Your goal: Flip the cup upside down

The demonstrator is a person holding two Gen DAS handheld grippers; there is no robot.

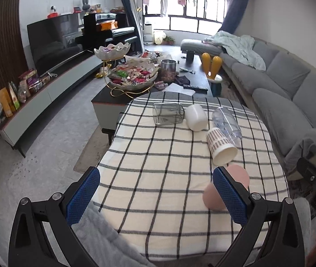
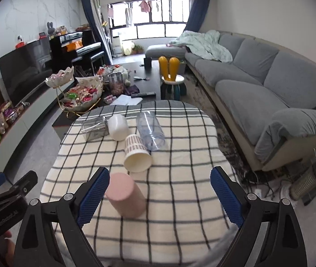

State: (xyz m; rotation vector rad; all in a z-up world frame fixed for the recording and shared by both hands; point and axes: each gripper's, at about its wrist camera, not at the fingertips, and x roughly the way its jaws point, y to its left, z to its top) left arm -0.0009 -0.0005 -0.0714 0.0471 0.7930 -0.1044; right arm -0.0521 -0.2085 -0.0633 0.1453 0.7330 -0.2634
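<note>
I hold a hand-held gripper in each hand above a bench (image 2: 180, 200) covered with a cream cloth crossed by dark check lines. My left hand-held gripper (image 1: 155, 198) has its blue-padded fingers spread wide apart with nothing between them. My right hand-held gripper (image 2: 160, 197) is likewise wide open and grips nothing. A pink cup (image 2: 125, 194) stands mouth-down on the cloth just inside my right gripper's left finger, close to its pad, though I cannot tell if it touches; from my left gripper it sits just beyond the right finger, partly hidden behind it. Just ahead of the pink cup lies a paper cup (image 2: 136, 153) with a brown pattern, on its side, its open mouth facing me. Farther ahead, three more cups lie on their sides close together: a clear plastic cup (image 2: 151, 131) to the right, a white cup (image 2: 118, 127) in the middle, and a smoky glass cup (image 2: 95, 129) to the left. Well beyond the bench is a dark coffee table (image 2: 149, 77) with snack bowls, and a grey sofa (image 2: 258, 84) runs along my right.
</note>
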